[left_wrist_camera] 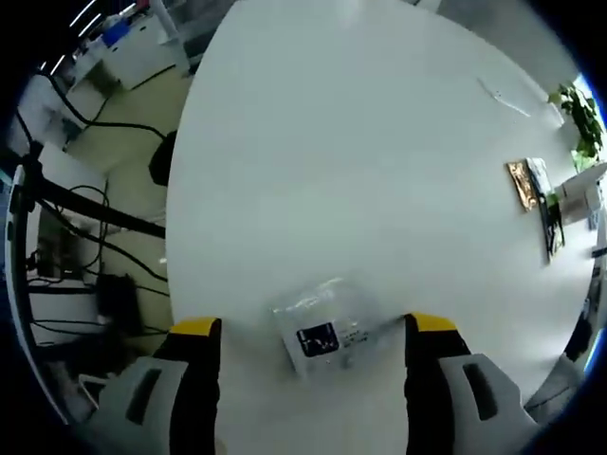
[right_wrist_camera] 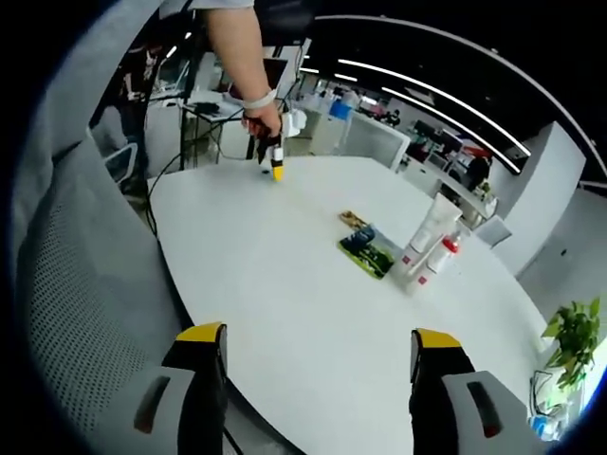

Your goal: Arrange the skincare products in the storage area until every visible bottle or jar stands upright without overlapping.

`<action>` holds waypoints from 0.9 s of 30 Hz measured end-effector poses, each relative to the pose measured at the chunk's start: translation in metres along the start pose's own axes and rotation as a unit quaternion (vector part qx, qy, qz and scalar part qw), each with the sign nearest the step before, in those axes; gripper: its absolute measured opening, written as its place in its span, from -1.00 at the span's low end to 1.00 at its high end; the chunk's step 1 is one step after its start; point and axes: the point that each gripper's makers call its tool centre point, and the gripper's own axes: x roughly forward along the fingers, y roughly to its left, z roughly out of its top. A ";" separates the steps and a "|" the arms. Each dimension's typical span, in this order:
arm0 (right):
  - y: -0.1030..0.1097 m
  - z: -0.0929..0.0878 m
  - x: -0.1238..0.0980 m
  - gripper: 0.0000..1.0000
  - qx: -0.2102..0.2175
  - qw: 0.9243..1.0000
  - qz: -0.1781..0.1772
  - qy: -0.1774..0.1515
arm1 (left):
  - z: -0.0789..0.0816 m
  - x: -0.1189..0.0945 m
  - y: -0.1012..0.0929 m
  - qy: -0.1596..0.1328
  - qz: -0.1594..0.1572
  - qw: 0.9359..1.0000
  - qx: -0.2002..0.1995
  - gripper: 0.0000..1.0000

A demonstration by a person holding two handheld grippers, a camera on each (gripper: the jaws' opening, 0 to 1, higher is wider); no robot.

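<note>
Clear packet: lies flat on white table, lower centre, between spread left gripper jaws, long axis tilted up-right. Right gripper: jaws spread, holding nothing; tubes upright at right.

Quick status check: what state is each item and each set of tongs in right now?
Clear plastic sachet with dark label: lying flat between the left tongs, untouched.
White squeeze tube: standing upright.
White red-capped bottle: upright beside the tube.
Flat green-blue packets: lying flat.
Right tongs: open, empty.
</note>
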 end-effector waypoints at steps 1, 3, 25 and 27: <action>0.000 0.000 0.000 0.52 0.000 1.000 0.000 0.000 | -0.001 0.000 -0.002 0.004 -0.003 1.000 -0.002 0.60; 0.001 0.000 0.000 0.50 0.001 1.000 0.003 0.000 | -0.001 0.000 -0.004 0.004 -0.007 1.000 -0.002 0.54; 0.010 -0.004 0.001 0.33 -0.007 1.000 0.022 0.012 | -0.011 -0.022 -0.036 -0.012 -0.029 0.993 0.114 -0.40; 0.010 -0.004 0.001 0.32 -0.007 1.000 0.021 0.012 | -0.011 -0.023 -0.037 -0.014 -0.031 0.992 0.124 -0.44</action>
